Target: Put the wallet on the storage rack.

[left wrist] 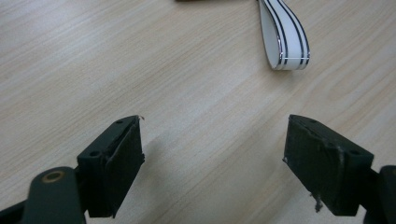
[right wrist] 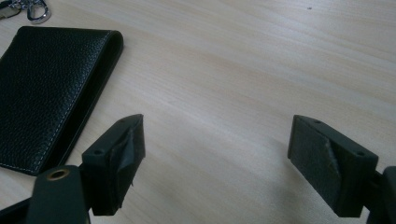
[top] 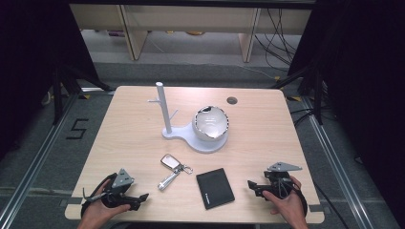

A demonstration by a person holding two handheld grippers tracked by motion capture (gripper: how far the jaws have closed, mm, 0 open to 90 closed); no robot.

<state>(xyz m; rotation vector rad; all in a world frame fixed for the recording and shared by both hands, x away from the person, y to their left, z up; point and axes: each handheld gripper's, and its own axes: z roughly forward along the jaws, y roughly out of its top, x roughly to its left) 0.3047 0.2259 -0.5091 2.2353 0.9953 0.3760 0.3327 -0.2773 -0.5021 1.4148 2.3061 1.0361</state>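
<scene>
A black leather wallet (top: 215, 188) lies flat near the table's front edge. In the right gripper view the wallet (right wrist: 46, 88) lies to the left of my jaws. Left of it rests a car key fob (top: 168, 161) with a ring and a white metal-edged strap (top: 167, 181). The strap (left wrist: 285, 37) lies ahead of my left jaws. My left gripper (top: 139, 200) (left wrist: 212, 128) sits open at the front left, empty and pointing right. My right gripper (top: 251, 188) (right wrist: 217, 123) is open at the front right, empty and pointing left toward the wallet.
A white stand (top: 161, 107) with a post, short pegs and a round base tray (top: 210, 145) stands mid-table, with a pale bowl (top: 211, 123) on the tray. A cable hole (top: 232, 100) sits near the far edge. Bare wood separates the grippers from the stand.
</scene>
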